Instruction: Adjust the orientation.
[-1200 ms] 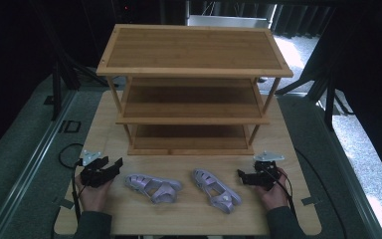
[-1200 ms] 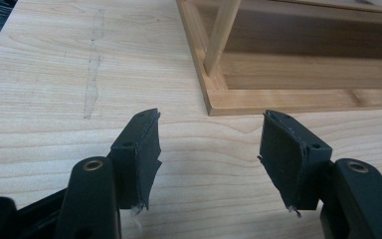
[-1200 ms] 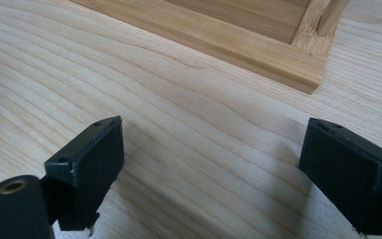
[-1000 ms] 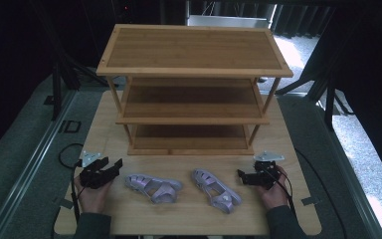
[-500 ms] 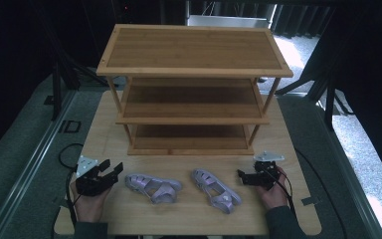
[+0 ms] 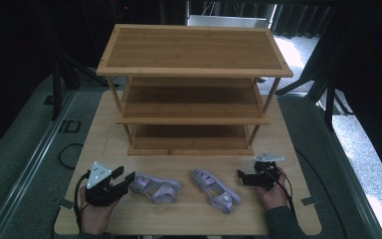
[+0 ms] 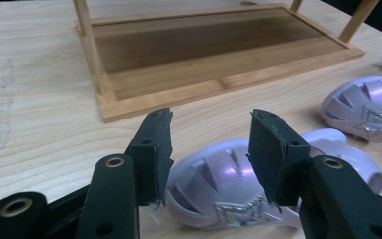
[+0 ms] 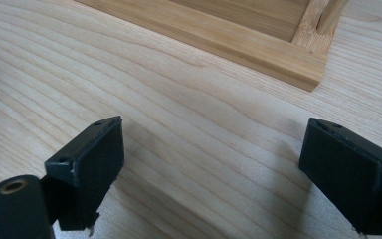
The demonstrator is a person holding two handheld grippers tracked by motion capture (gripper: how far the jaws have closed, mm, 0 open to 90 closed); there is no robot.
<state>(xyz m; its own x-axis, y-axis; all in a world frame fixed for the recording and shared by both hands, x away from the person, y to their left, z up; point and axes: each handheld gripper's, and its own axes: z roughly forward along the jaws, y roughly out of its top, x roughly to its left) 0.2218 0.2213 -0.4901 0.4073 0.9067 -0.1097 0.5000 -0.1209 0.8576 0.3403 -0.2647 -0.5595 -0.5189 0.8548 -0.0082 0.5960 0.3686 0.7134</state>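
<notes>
Item one: my left gripper [image 6: 124,180], at the near left of the table [image 6: 104,129]. Its jaws stand apart and have just been closing; in the left gripper view the toe end of the left sandal [image 7: 229,186] lies between the pads [image 7: 159,149], which do not press on it. I hold nothing with it.

Item two: left sandal [image 6: 156,187], lilac, strapped, flat on the table just right of that gripper, with a sparkly buckle on its front.

Item three: right sandal [image 6: 216,189], same make, lying angled beside the first, near but apart from it. In the left gripper view it shows at the right edge [image 7: 368,107].

Item four: my right gripper [image 6: 241,178], at the near right of the table, jaws wide apart over bare wood, gripping nothing. It points toward the right sandal, close to it, not touching.

Item five: wooden shelf rack [image 6: 194,94], three tiers, standing in the middle of the table beyond both sandals. Its bottom tray [image 7: 219,45] sits straight ahead of my left gripper; a corner post and frame [image 8: 308,55] rise ahead of my right one.

Item six: cables trailing off both grippers at the table's near edges.
</notes>
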